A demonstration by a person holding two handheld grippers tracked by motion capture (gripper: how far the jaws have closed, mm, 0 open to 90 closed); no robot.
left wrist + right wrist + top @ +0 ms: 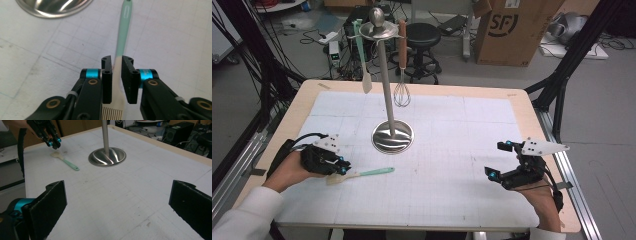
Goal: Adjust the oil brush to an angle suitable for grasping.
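Note:
A spatula with a mint-green handle and a cream head [362, 173] lies flat on the white mat, left of centre. My left gripper [343, 167] hovers over its head end. In the left gripper view the spatula [123, 32] runs between the black jaws of that gripper [116, 60], which stand slightly apart without pressing it. The right gripper view shows the left gripper [54, 143] lifted clear of the spatula [65, 161]. My right gripper [495, 160] rests at the mat's right side; its jaws [117, 195] are wide open with nothing between them.
A steel utensil stand [393, 136] rises mid-table, its base [53, 7] just beyond the spatula's handle. A second spatula [364, 75] and a whisk [401, 90] hang from its top. Behind the table stand a stool [422, 35] and a cardboard box [512, 30].

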